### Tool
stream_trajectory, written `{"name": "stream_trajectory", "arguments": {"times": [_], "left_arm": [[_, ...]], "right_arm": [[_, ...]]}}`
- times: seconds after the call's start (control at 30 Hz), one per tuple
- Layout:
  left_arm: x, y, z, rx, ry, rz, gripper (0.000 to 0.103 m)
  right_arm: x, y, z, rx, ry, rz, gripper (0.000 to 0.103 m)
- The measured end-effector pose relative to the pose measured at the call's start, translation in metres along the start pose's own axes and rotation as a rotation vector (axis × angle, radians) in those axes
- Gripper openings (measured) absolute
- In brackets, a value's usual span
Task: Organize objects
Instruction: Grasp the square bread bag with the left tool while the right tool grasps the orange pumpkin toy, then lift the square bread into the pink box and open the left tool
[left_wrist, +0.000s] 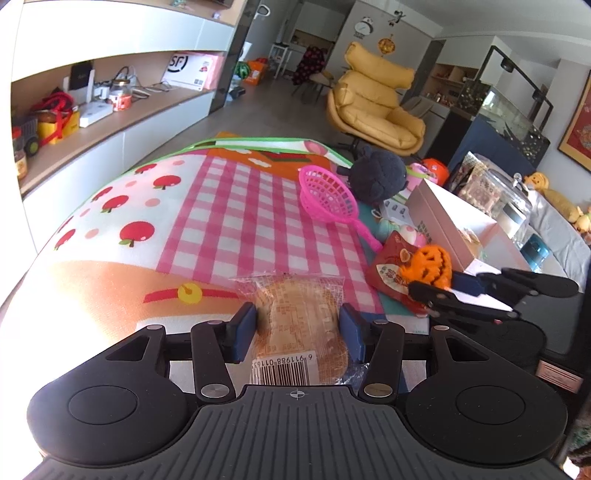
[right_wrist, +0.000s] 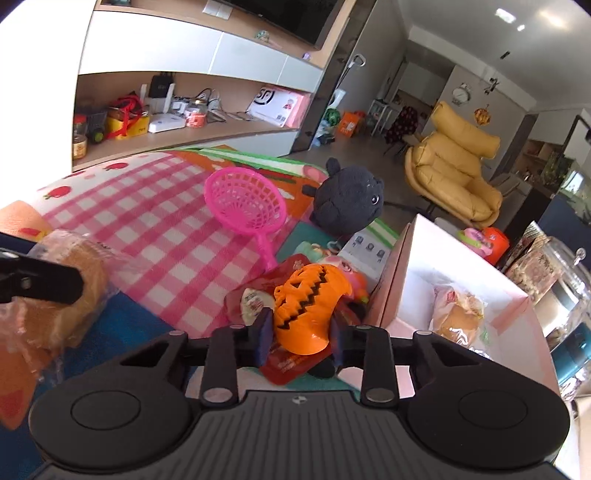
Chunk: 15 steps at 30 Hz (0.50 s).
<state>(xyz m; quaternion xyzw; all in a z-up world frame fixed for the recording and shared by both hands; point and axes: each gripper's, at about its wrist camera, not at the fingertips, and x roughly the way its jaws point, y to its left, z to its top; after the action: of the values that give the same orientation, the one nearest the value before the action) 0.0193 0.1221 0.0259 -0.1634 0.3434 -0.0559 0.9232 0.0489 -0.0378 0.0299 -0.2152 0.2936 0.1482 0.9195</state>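
My left gripper (left_wrist: 297, 328) is shut on a wrapped bread snack (left_wrist: 295, 314) in clear plastic with a barcode label, held over the checked play mat (left_wrist: 229, 221). In the right wrist view that snack (right_wrist: 70, 295) sits at the far left. My right gripper (right_wrist: 301, 332) is shut on an orange plastic jack-o'-lantern (right_wrist: 306, 310), above a red snack packet (right_wrist: 255, 299). From the left wrist view the jack-o'-lantern (left_wrist: 428, 267) shows at the right, between the right gripper's fingers (left_wrist: 436, 295). An open pink box (right_wrist: 461, 280) beside it holds another wrapped bun (right_wrist: 458, 317).
A pink toy strainer (right_wrist: 245, 203) and a dark plush toy (right_wrist: 347, 206) lie further back on the mat. Small toys crowd the gap beside the box. A glass jar (right_wrist: 569, 288) stands at the right, a yellow armchair (right_wrist: 454, 173) behind, shelving (right_wrist: 184, 122) on the left.
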Motion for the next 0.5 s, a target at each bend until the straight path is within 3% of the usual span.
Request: {"name": "stream_trajectory", "arguments": {"times": [0.37,0.5], "left_arm": [[-0.001,-0.006,-0.002,0.001,-0.001,0.012,0.054],[0.0,-0.012,-0.004,0.01,0.003,0.015,0.054]], "right_arm": [[-0.071,0.0,-0.043,-0.054,0.062,0.23,0.028],[-0.08,0.0,-0.06,-0.084,0.075,0.244,0.032]]}}
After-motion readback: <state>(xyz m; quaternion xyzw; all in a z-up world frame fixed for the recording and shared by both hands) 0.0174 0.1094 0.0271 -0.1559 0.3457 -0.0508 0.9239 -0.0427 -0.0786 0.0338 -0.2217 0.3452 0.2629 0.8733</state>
